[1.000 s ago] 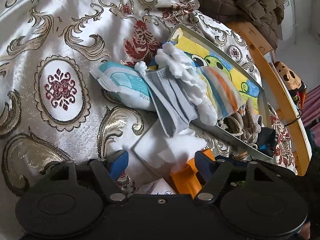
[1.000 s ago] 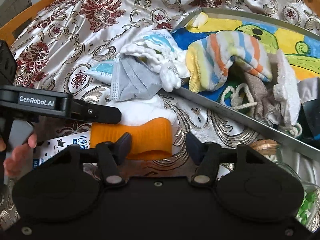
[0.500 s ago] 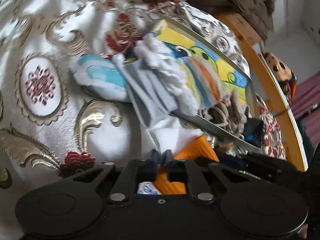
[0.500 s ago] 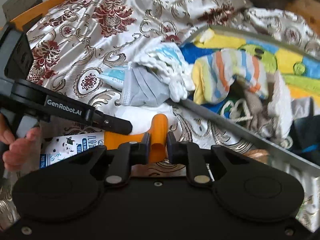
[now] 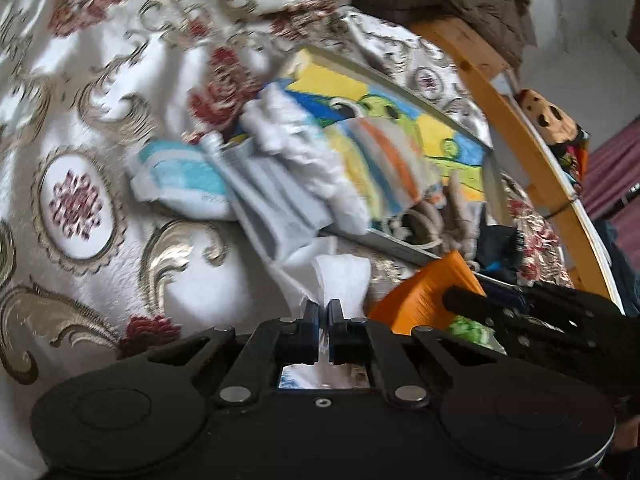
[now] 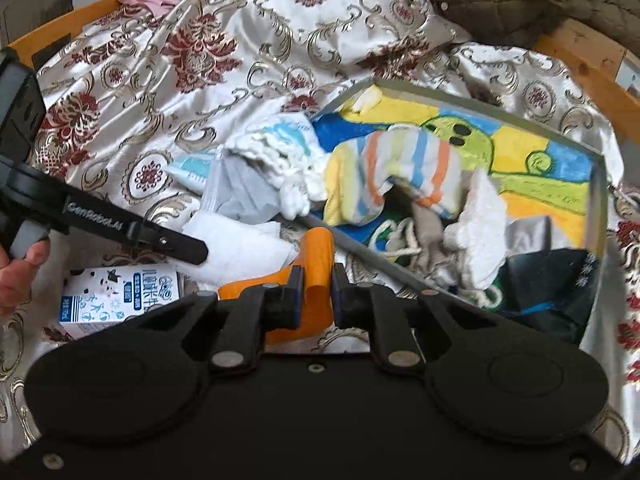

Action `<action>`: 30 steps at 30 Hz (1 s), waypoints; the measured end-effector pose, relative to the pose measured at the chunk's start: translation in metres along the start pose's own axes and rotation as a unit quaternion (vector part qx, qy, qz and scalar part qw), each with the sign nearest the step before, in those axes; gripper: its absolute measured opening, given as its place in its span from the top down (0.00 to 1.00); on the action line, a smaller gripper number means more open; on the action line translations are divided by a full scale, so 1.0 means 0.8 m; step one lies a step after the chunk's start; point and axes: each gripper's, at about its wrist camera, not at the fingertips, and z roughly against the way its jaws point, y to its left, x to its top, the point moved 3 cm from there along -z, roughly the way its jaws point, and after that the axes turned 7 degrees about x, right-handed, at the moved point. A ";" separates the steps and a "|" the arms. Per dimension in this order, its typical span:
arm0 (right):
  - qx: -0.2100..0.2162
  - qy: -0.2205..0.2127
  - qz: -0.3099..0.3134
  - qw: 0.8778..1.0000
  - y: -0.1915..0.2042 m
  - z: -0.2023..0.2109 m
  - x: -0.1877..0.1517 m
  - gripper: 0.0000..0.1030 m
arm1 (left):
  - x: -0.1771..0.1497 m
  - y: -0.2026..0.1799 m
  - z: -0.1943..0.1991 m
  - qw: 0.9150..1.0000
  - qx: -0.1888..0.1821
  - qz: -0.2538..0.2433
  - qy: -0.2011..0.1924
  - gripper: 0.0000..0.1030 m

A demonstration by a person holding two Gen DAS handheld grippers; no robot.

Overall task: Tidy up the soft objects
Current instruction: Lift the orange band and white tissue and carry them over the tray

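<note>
Orange cloth (image 6: 316, 264): folded piece, pinched by the right gripper (image 6: 316, 296); its free end stands up past the fingertips, long axis running away from the camera toward the near rim of the tray (image 6: 460, 98). Lower part spreads left over the bedspread (image 6: 200, 40).
White cloth (image 5: 340, 280): crumpled on the bedspread just outside the tray's near rim; one fold rises into the left gripper (image 5: 324, 316), fingers pressed together on it (gap between pads is a sliver).
Right gripper: clamped on the orange cloth, both pads touching it.
Tray contents: striped sock (image 6: 400, 172) lying across the middle, long axis roughly left-right; rope (image 6: 392, 240), white fluffy item (image 6: 480, 224) and dark fabric (image 6: 552, 280) toward the right corner.
On the rim: white knitted glove (image 6: 280, 160) drapes over the tray's left near edge, atop a grey face mask (image 6: 244, 192).
Outside the tray: blue-white packet (image 5: 180, 176) left of the mask; milk carton (image 6: 116, 296) near the bedspread's front edge.
Hard to make out: left wrist view is motion-blurred; carton's lower part hidden behind the right gripper body; dark fabric cut off by the tray wall.
</note>
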 end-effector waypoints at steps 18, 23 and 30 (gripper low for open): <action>-0.058 -0.123 -0.041 0.990 -0.081 0.063 0.049 0.92 | 0.063 -0.098 0.069 0.992 -0.022 -0.052 -0.116 0.98; -0.082 -0.152 -0.078 0.982 -0.121 0.062 0.055 0.92 | 0.096 -0.119 0.043 0.990 -0.037 -0.038 -0.128 0.97; -0.101 -0.163 -0.159 0.969 -0.185 0.041 0.047 0.92 | 0.102 -0.129 -0.027 0.987 -0.059 0.002 -0.152 0.97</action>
